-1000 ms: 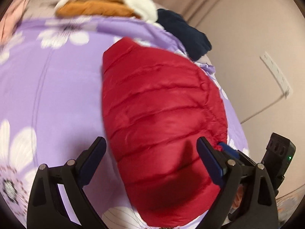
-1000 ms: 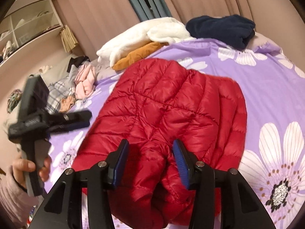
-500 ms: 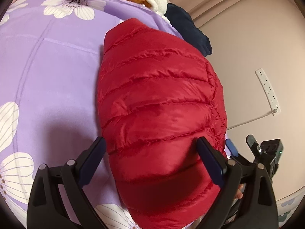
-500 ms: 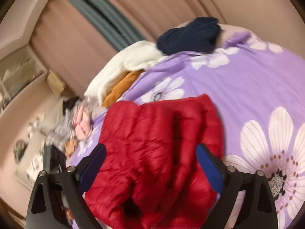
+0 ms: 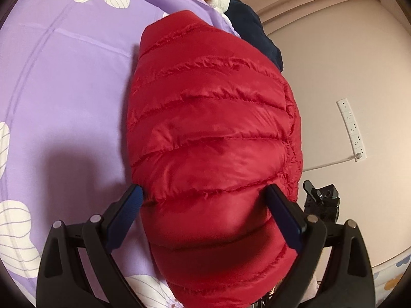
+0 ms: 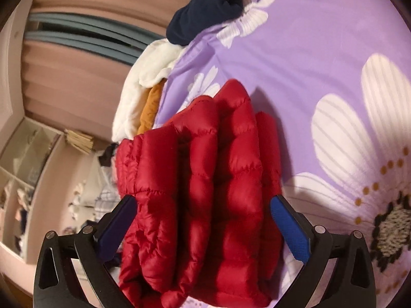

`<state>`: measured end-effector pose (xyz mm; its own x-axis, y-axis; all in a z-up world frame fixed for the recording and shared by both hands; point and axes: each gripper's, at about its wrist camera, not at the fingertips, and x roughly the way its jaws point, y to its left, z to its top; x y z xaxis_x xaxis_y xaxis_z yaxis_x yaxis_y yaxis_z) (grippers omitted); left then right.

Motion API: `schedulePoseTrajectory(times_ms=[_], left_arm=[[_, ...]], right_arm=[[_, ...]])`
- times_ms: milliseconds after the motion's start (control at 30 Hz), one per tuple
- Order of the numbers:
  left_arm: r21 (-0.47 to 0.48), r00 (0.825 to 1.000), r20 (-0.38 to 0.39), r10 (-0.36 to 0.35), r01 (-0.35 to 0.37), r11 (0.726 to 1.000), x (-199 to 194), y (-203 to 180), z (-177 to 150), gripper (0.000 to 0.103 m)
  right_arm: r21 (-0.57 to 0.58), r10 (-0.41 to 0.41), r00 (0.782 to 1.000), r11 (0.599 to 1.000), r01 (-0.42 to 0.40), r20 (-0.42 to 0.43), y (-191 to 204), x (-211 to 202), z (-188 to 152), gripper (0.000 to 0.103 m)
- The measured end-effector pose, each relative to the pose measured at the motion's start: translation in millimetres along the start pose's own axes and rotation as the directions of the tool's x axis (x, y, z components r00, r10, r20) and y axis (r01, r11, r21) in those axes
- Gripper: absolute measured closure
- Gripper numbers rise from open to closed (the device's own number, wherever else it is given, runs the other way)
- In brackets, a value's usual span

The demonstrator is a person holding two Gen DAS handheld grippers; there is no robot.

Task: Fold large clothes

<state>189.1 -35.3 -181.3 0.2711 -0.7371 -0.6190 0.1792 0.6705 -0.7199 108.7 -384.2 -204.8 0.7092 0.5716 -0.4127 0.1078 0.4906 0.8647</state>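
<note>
Between your left claw's (image 5: 203, 197) two blue pads sits the near end of the red puffer jacket (image 5: 213, 138); the jaws stand wide, one pad at each flank of the padded bundle, and you can't tell whether they press on it. Your right claw (image 6: 204, 209) is spread just as wide around the opposite end of the same jacket, its pads beside the fabric and not squeezing it. From both sides the jacket lies folded into a thick bundle on the purple bedspread (image 5: 64, 82) with big white flowers. Beyond it, at the far edge of the bed, you have a dark navy garment (image 6: 210, 7), a white fleecy one (image 6: 143, 82) and an orange one (image 6: 150, 107) piled together. Behind the right claw's view a shelf unit (image 6: 23, 169) stands against the wall; a white power strip (image 5: 350, 129) hangs on the wall in the left claw's view.
</note>
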Motion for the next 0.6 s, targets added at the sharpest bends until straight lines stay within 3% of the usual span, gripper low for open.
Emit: schedulePoseTrajectory(times_ms=[100,367,600], left_arm=[[-0.009,1.000,-0.010,-0.007,0.007,1.000,4,2,1,0.006],[-0.038,0.999,-0.024,-0.037,0.036,0.999,10,9,2,0.003],[-0.017,0.999,-0.047,-0.015,0.014,1.000,19,5,3,0.000]], right_arm=[[0.010,-0.012,1.000,1.000,0.012,0.004,-6,1,0,0.001],[0.065,0.104,0.995,0.992,-0.104,-0.007,-18,-2,-2,0.001],[0.010,0.044,0.997,0.999,-0.044,-0.062,-5,16,-3,0.001]])
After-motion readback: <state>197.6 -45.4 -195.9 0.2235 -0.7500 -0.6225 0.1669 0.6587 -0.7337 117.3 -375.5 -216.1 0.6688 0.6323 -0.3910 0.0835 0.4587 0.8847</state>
